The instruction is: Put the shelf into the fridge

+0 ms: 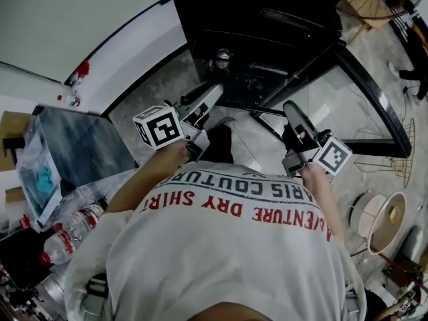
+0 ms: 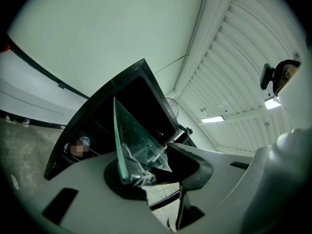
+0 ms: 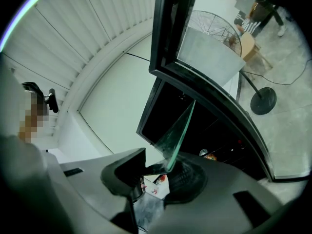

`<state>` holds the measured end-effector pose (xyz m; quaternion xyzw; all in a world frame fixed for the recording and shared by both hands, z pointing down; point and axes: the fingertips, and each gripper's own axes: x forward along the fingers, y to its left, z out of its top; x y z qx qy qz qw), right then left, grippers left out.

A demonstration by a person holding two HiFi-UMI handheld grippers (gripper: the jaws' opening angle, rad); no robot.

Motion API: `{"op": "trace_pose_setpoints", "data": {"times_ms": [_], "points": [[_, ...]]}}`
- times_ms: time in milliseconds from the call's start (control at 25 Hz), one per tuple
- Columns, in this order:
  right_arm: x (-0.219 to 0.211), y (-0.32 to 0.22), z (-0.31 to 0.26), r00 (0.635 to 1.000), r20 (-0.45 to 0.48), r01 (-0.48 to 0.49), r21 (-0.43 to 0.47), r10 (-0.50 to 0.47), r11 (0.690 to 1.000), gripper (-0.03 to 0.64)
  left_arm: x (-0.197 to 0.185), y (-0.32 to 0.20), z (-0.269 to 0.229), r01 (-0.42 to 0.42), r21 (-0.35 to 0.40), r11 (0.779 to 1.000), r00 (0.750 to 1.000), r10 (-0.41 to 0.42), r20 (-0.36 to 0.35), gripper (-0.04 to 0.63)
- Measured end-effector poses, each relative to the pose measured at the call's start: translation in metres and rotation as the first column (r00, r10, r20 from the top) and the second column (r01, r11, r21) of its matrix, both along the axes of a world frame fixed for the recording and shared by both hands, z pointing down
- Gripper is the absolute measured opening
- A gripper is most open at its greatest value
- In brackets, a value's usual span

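Note:
A black fridge stands open ahead, its glass door swung out to the right. I hold a clear, green-edged glass shelf between both grippers in front of the opening. In the head view the pane is nearly invisible. The left gripper grips its left edge and the right gripper its right edge. In the left gripper view the shelf rises from the left gripper toward the dark cavity. In the right gripper view the shelf stands on edge in the right gripper.
A silver can sits inside the fridge. A dark-topped table stands at the left, with plastic bottles below it. A round beige fan lies on the floor at the right. A fan stand is beyond the door.

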<state>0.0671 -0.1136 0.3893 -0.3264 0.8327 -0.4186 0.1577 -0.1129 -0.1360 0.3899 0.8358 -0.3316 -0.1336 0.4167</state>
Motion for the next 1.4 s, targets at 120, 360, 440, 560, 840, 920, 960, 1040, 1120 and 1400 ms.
{"op": "trace_pose_setpoints", "data": {"times_ms": [120,360,440,560,840,920,960,1040,1120,1400], "points": [[-0.003,-0.01,0.002,1.0,-0.005,-0.004,-0.003,0.004,1.0,0.12,-0.002,-0.011,0.005,-0.007,-0.013,1.0,1.0,0.007,-0.009,0.14],[-0.002,-0.027,0.008,1.0,-0.005,-0.023,-0.019,0.022,1.0,0.12,-0.001,-0.031,0.012,-0.023,-0.03,0.999,1.0,0.023,-0.008,0.14],[-0.002,-0.033,0.01,1.0,-0.004,-0.029,-0.025,0.028,0.999,0.12,-0.001,-0.037,0.015,-0.027,-0.036,0.999,1.0,0.027,-0.008,0.14],[-0.002,-0.041,0.013,0.999,-0.005,-0.036,-0.031,0.036,0.999,0.12,-0.002,-0.046,0.019,-0.028,-0.044,0.999,1.0,0.028,-0.01,0.14],[-0.003,-0.053,0.018,0.999,-0.01,-0.048,-0.043,0.048,0.998,0.12,-0.004,-0.06,0.025,-0.031,-0.057,0.998,1.0,0.031,-0.006,0.141],[-0.003,-0.056,0.02,0.999,-0.011,-0.051,-0.045,0.05,0.998,0.12,-0.003,-0.063,0.027,-0.035,-0.058,0.998,0.999,0.034,-0.009,0.141],[-0.003,-0.058,0.022,0.999,-0.013,-0.052,-0.046,0.052,0.998,0.12,-0.002,-0.064,0.027,-0.036,-0.059,0.998,0.999,0.035,-0.011,0.141],[-0.003,-0.061,0.023,0.998,-0.016,-0.054,-0.044,0.054,0.998,0.12,-0.002,-0.067,0.029,-0.036,-0.06,0.998,0.999,0.035,-0.013,0.141],[-0.004,-0.064,0.024,0.998,-0.017,-0.056,-0.043,0.055,0.997,0.121,-0.003,-0.07,0.031,-0.036,-0.061,0.998,0.999,0.035,-0.015,0.141],[-0.002,-0.07,0.031,0.998,-0.023,-0.061,-0.058,0.06,0.996,0.121,-0.001,-0.077,0.036,-0.04,-0.058,0.997,0.999,0.04,-0.008,0.141]]}}
